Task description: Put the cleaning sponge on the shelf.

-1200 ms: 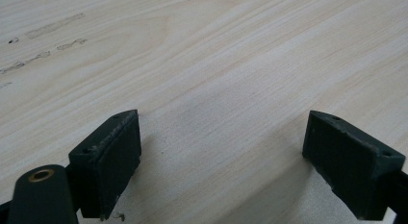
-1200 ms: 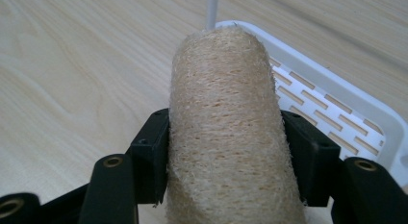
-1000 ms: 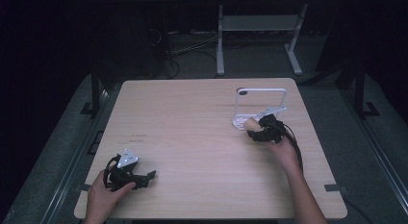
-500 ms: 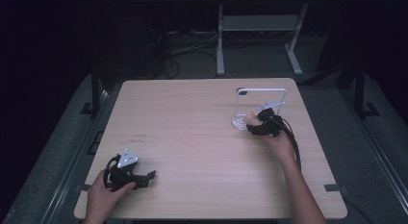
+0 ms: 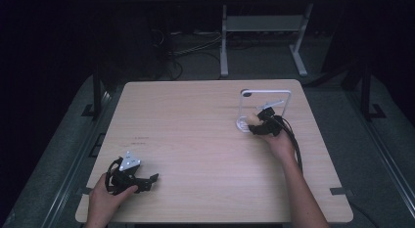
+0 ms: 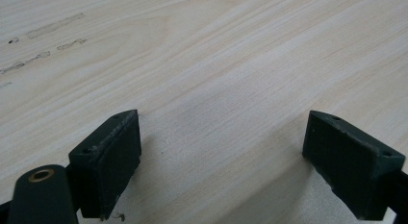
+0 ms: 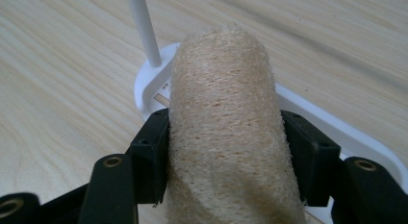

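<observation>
Near the right edge of the tabletop point(image 5: 195, 120), the right gripper point(image 7: 225, 156) has its jaws clamped on a tan loofah sponge point(image 7: 223, 132), holding it just over the round base of a white wire stand point(image 5: 264, 98). The left gripper point(image 5: 128, 178) rests by the front left corner, jaws spread wide over bare wood, holding nothing. The stand looks light; I'd guess a nudge from the jaws or the sponge against its thin post could tip or slide it, or the soft sponge might snag on release. I count one sponge, one stand, two grippers.
</observation>
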`<state>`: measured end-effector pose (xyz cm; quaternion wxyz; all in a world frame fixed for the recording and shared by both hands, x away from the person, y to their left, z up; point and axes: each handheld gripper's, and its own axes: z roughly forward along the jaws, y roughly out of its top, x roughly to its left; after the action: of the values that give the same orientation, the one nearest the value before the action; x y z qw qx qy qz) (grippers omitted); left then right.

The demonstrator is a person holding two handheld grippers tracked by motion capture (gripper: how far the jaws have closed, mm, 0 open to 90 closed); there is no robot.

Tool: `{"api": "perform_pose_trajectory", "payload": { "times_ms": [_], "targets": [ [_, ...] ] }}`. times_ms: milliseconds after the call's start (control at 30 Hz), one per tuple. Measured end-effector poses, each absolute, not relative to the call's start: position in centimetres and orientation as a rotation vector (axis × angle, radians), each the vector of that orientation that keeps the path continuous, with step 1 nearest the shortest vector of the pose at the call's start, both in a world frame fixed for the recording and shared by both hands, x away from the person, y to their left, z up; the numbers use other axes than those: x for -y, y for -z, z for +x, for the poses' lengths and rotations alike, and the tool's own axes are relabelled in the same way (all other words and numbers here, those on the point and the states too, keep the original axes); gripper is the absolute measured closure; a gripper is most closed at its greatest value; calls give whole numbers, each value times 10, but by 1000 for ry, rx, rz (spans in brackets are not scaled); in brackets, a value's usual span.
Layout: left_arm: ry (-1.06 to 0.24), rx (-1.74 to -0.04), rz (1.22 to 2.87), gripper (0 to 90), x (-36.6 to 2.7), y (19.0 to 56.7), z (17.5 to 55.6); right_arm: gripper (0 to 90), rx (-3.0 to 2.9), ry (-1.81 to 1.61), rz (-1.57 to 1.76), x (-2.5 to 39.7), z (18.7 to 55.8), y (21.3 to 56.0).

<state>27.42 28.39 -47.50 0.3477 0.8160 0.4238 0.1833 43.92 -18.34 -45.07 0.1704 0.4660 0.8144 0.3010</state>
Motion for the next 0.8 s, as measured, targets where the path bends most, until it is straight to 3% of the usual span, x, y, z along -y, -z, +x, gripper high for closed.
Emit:
{"api": "perform_pose_trajectory", "payload": {
  "times_ms": [433,800],
  "targets": [
    [-475,-1099,2116,128,-284,475,274,398,-2318,-832,1342,181,445,459],
    [-475,-1099,2116,128,-284,475,274,316,-2306,-840,1321,184,442,454]
  ]
}}
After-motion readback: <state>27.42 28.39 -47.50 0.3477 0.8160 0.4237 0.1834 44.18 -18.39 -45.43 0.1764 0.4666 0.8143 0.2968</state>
